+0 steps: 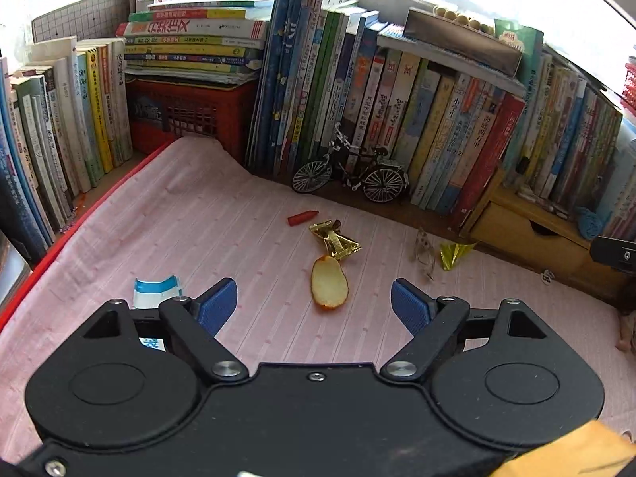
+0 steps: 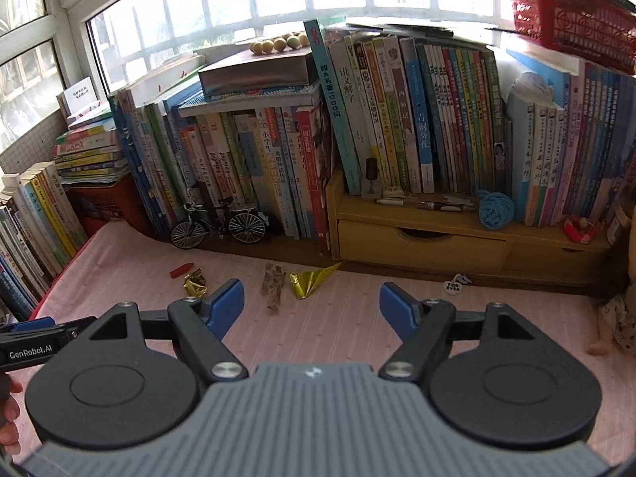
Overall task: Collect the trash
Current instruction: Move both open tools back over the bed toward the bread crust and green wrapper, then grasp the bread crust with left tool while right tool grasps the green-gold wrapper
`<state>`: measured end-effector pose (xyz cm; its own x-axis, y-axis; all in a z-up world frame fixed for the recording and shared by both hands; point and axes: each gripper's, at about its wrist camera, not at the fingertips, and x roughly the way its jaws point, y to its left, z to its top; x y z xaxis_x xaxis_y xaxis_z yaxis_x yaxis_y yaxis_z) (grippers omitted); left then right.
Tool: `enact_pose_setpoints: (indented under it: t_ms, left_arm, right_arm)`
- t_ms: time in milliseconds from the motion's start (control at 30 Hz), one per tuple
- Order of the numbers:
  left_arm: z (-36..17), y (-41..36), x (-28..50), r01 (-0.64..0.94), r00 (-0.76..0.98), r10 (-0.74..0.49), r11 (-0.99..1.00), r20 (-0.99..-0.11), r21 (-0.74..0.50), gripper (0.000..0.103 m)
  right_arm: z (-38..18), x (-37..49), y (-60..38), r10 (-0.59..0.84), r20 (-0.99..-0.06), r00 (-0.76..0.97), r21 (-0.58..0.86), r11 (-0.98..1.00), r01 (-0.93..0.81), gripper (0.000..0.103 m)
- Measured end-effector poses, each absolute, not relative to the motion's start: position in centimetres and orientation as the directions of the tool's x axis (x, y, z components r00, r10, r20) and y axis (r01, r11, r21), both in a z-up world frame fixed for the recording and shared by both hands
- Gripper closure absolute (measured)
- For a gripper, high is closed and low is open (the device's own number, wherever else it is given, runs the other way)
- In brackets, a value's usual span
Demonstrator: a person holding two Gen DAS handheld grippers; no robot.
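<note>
Trash lies scattered on the pink cloth (image 1: 222,214). An orange peel (image 1: 329,283) rests just ahead of my left gripper (image 1: 314,304), which is open and empty. Beyond the peel lie a crumpled gold wrapper (image 1: 336,238) and a red scrap (image 1: 303,217). A blue-and-white wrapper (image 1: 156,290) sits by the left finger. Further right are a clear plastic wrapper (image 1: 422,252) and a folded gold foil (image 1: 455,253). My right gripper (image 2: 312,308) is open and empty above the cloth, with the clear wrapper (image 2: 273,283), the gold foil (image 2: 312,280), the crumpled gold wrapper (image 2: 194,284) and the red scrap (image 2: 182,270) ahead.
Rows of books (image 2: 397,119) line the back and left side. A toy bicycle (image 2: 218,224) stands before them. A wooden drawer unit (image 2: 421,242) holds a blue yarn ball (image 2: 495,208). A red basket (image 1: 187,113) sits at the back left. A small tag (image 2: 453,286) lies on the cloth.
</note>
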<state>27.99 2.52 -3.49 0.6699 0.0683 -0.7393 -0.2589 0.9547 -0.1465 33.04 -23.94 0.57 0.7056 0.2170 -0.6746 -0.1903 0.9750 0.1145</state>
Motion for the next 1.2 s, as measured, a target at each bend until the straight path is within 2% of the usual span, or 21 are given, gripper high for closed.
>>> enact_pose_setpoints:
  t_ms: [133,367,767,833,900,1033,1200]
  left_arm:
    - [-6.5,1.6,31.0,-0.271,0.634,0.08,0.954,-0.769,-0.125,0.022]
    - [-12.0,1.3,35.6,-0.354,0.574,0.128,0.929,-0.809,-0.104,0.031]
    - [-15.2,1.4,39.3,-0.379,0.586,0.128,0.916,-0.8,-0.13,0.034]
    - [-15.6,1.2,39.6,-0.372,0.583,0.121,0.919,-0.803,-0.131,0.04]
    - [-15.8,1.0,39.7,-0.358,0.581,0.097,0.922,-0.808,-0.147,0.056]
    - [-16.0,0.6,39.6,-0.337,0.592,0.077,0.928,-0.802,-0.16,0.066]
    - [-15.9,0.6,39.5,-0.333,0.601,0.064,0.926,-0.797,-0.176,0.067]
  right_arm:
    - [-2.0,37.1,-23.0,0.25,-0.709,0.659,0.115,0.964,-0.242,0.019]
    - [-6.3,41.9,-20.8,0.316,-0.737,0.597,0.12,0.931,-0.344,0.019]
    - [-12.1,47.3,-16.8,0.363,-0.763,0.535,0.141,0.901,-0.41,0.021]
    - [-13.1,47.9,-16.2,0.338,-0.775,0.533,0.122,0.909,-0.399,0.021]
    - [-14.2,48.5,-16.0,0.303,-0.796,0.524,0.101,0.92,-0.378,0.023]
    - [-16.1,49.0,-16.5,0.247,-0.825,0.508,0.085,0.943,-0.321,0.023]
    - [-17.2,49.3,-17.4,0.261,-0.82,0.509,0.125,0.95,-0.286,0.023]
